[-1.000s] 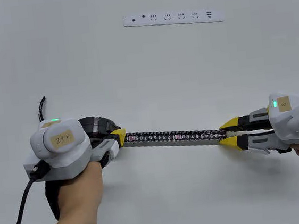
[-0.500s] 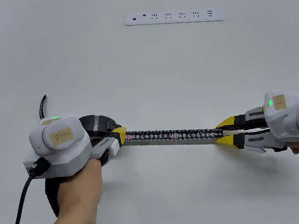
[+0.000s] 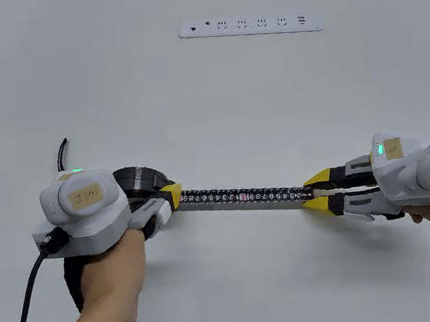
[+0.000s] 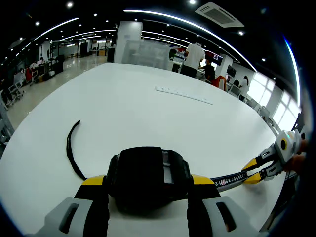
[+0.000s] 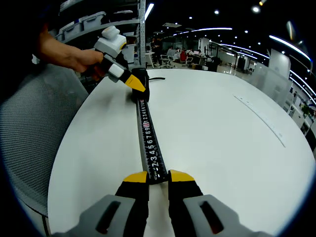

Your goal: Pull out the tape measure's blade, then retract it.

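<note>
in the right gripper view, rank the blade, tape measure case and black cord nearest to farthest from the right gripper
1. blade: its near end sits between the jaws of the right gripper.
2. tape measure case: at the blade's far end, up the table.
3. black cord: trailing just beyond the case.

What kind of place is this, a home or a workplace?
Most likely a large open-plan office or lab: a white table with a power strip, long ceiling lights, and shelving with bins.
</note>
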